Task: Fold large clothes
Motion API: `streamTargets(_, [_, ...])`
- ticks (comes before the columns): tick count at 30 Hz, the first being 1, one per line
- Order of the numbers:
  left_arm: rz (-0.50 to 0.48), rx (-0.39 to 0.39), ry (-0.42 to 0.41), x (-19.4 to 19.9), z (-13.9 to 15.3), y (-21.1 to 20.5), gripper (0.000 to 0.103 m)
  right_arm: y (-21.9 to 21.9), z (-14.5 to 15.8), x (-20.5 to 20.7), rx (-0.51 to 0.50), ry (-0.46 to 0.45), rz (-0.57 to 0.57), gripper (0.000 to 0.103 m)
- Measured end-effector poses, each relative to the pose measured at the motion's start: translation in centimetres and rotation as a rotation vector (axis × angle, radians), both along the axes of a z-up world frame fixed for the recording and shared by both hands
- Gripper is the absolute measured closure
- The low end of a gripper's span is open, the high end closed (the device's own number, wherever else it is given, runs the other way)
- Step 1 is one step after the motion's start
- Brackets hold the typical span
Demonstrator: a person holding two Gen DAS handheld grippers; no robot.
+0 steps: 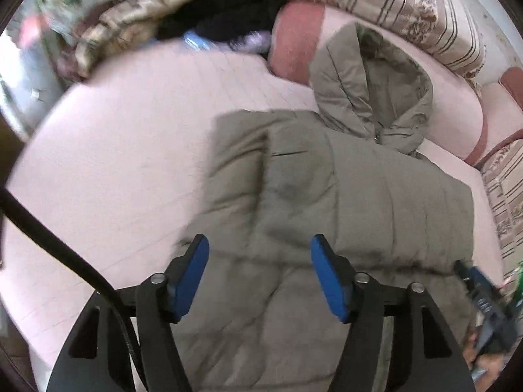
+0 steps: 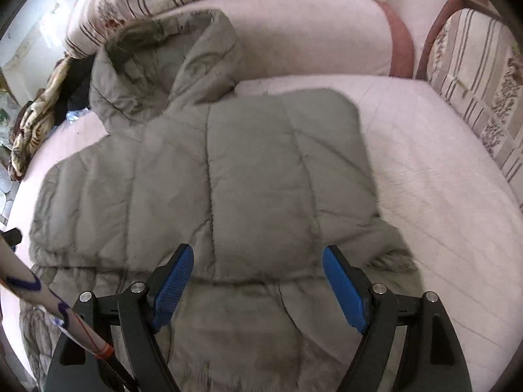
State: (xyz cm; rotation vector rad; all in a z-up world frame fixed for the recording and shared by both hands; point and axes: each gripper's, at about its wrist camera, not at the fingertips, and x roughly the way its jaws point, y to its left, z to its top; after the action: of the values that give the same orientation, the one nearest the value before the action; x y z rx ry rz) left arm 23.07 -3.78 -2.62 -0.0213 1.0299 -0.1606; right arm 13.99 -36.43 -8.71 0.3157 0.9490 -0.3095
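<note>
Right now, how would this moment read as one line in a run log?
step: folding | item: grey hooded puffer coat flat on pink sofa, sleeves folded in | left gripper: open, empty | right gripper: open, empty

Both wrist cameras look forward and down from close above the coat (image 1: 327,196) (image 2: 248,170), toward the sofa back (image 2: 294,29). The left view sits further left. Both show the hood (image 1: 369,88) (image 2: 163,65).
</note>
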Motion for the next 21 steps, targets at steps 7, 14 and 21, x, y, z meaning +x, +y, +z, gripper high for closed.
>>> streamTargets(7, [0.068,0.080,-0.025,-5.7,-1.8,3.2,0.032,1.0,2.9,-5.1,0.014,-0.035,-0.013,0.018])
streamTargets(14, [0.071,0.104,-0.008,-7.4,-3.3,3.6,0.032,3.9,5.0,-6.0,-0.027,-0.026,0.030,0.018])
streamTargets(21, [0.060,0.117,-0.061,-5.7,-3.6,3.3,0.032,7.1,5.4,-1.3,-0.102,0.015,0.069,0.018])
